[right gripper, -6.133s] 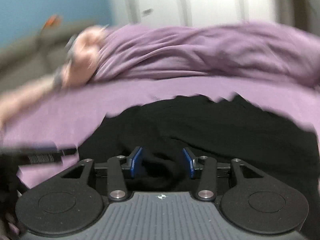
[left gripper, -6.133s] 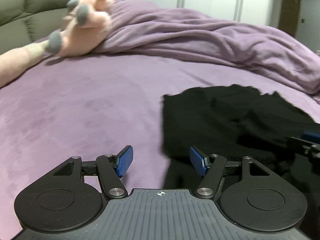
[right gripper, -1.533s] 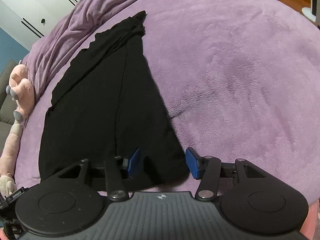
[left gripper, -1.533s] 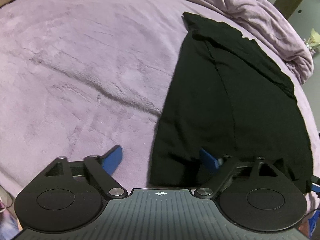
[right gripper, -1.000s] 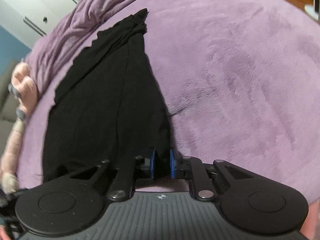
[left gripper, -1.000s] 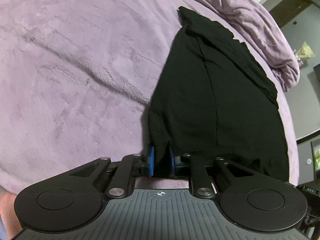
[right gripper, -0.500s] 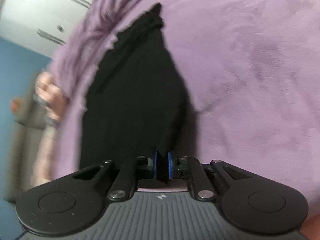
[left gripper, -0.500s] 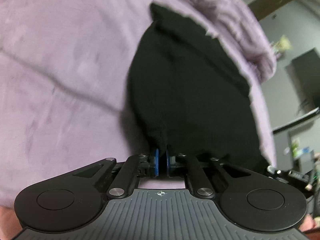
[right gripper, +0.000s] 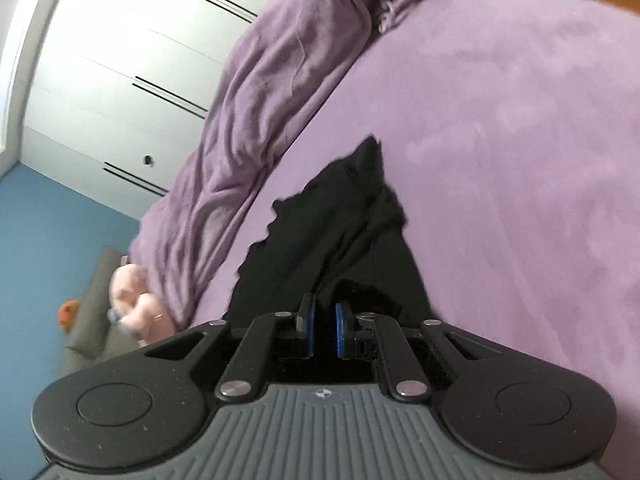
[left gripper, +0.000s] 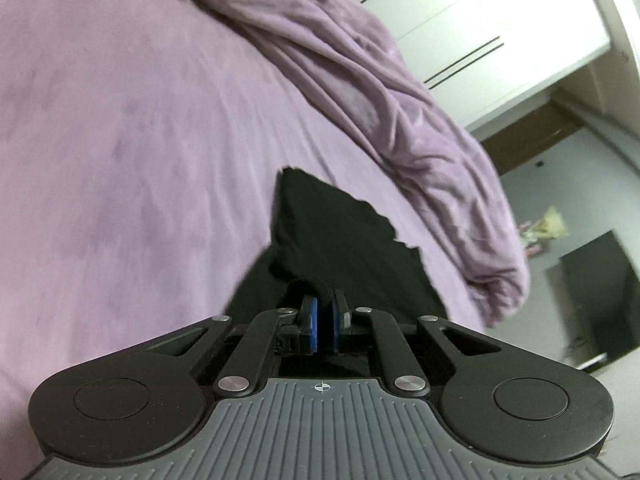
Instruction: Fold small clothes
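Note:
A black garment (left gripper: 340,240) lies on the purple bed (left gripper: 120,140). My left gripper (left gripper: 324,312) is shut on its near left corner, black cloth pinched between the blue pads. In the right wrist view the same black garment (right gripper: 336,224) runs away to a pointed far end, and my right gripper (right gripper: 323,316) is shut on its near right corner. Both held corners are lifted off the bed, and the near part of the garment bunches up just ahead of the fingers. The garment's middle is partly hidden behind the gripper bodies.
A crumpled purple blanket (left gripper: 400,112) lies along the far side of the bed, also the purple blanket (right gripper: 260,120). White wardrobe doors (right gripper: 120,60) stand behind. A pink plush toy (right gripper: 136,304) rests on a grey sofa (right gripper: 92,320) by a blue wall. A dark cabinet (left gripper: 600,292) stands at right.
Both grippers closed on the garment's near corners, then lifted and carried them forward toward its far end. The visible black cloth has shortened and both views have tilted up toward the room.

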`<state>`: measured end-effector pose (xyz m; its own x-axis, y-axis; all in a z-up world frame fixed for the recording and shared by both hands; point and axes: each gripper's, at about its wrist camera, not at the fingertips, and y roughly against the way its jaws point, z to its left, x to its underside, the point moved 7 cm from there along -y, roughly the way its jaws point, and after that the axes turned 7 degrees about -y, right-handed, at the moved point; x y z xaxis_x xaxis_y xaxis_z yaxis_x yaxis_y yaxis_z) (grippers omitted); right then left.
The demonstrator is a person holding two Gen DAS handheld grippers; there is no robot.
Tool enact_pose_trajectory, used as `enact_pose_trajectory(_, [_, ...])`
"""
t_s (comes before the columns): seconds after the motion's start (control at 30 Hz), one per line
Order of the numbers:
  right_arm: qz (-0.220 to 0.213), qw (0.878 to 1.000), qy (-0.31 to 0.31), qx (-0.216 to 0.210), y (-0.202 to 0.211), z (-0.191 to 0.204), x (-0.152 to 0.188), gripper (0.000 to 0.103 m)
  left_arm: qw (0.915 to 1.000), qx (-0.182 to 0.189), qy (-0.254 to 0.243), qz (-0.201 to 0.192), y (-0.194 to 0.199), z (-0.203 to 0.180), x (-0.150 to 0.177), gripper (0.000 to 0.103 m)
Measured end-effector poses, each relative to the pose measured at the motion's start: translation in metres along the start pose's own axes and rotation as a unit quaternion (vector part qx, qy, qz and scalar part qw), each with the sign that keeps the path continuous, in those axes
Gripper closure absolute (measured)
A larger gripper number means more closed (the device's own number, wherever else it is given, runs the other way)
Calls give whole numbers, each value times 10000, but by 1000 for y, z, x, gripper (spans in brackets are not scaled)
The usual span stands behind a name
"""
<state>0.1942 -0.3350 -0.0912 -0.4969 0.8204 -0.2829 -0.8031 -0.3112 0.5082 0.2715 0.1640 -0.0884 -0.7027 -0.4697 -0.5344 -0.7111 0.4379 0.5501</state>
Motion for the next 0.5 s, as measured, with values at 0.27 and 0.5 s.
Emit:
enact_pose_trajectory(0.27, [-607, 9936, 802, 506, -21, 1, -22, 74, 9954, -719, -629, -60, -20, 21, -7, 70])
enact_pose_trajectory(0.5, [-474, 9695, 2156, 1066, -8, -9, -16, 64, 9866, -213, -1445, 731, -23, 30, 24, 60])
